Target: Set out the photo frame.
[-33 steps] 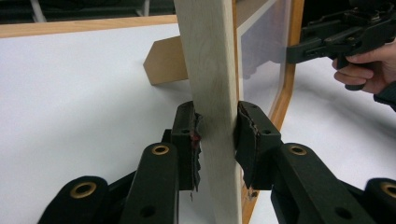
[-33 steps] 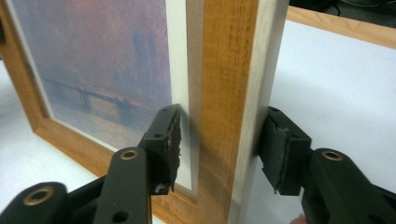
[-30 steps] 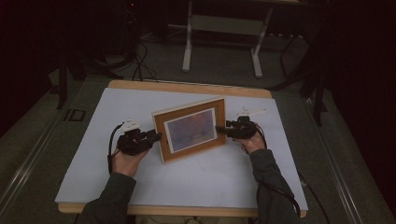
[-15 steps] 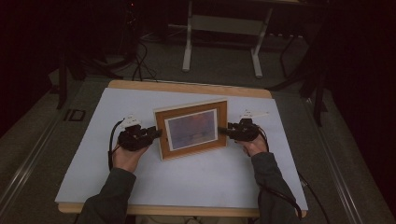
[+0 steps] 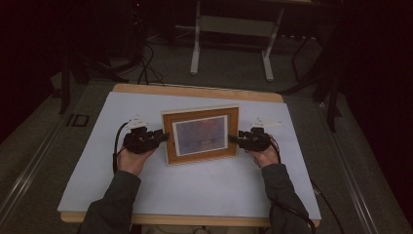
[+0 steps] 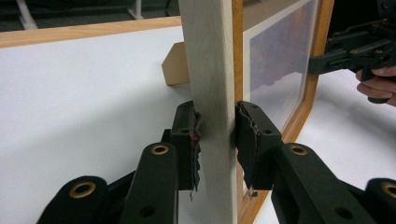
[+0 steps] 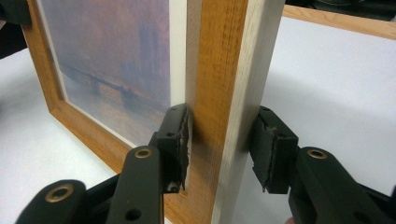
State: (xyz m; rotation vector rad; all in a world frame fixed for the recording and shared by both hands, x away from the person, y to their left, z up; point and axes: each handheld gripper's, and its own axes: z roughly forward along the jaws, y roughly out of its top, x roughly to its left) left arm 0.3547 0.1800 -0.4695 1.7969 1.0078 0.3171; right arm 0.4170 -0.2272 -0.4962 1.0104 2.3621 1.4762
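Standing straighter now than a second ago, picture frame (image 5: 201, 135) rests mid-table (image 5: 97, 185) on back prop. Left gripper (image 6: 215, 140) clamps left edge. Right gripper (image 7: 219, 149) straddles right edge, back pad (image 7: 267, 154) off wood, jaws just closing.

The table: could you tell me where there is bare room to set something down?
The table is bare in front of the picture frame, towards the near edge, and in both far corners. It is crowded mid-table, where the left tool and right tool flank the frame.

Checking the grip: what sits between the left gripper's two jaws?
The picture frame's pale side edge stands between the left gripper's jaws, both pads against it, in the left gripper view.
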